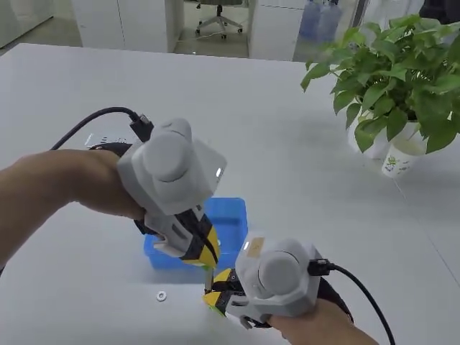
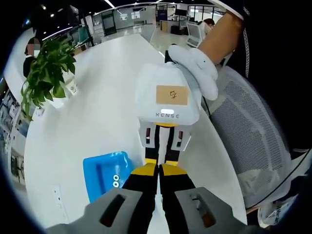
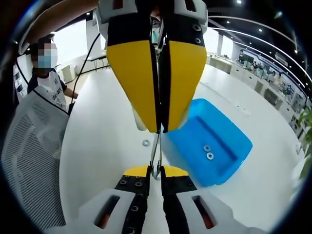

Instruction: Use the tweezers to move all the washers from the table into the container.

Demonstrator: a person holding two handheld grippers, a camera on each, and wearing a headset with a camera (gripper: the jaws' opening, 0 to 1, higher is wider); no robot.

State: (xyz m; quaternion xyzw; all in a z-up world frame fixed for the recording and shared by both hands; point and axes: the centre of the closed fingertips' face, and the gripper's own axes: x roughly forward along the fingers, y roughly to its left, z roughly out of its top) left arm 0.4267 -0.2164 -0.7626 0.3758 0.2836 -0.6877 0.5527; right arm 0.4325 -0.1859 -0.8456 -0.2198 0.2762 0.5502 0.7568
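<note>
The left gripper point(image 2: 158, 168) has its yellow-tipped jaws pressed together on the upper part of the tweezers point(image 3: 156, 151). The right gripper point(image 3: 155, 171) meets it tip to tip, its jaws closed on the tweezers' lower end. In the left gripper view the tweezers are hidden between the jaws, and in the head view they are only a thin sliver. Just beside the grippers, the blue container point(image 3: 229, 146) holds two washers point(image 3: 207, 148); the left gripper covers part of it in the head view. One loose washer point(image 1: 162, 295) lies on the bench point(image 1: 86, 79), near the container on the side towards the near edge.
</note>
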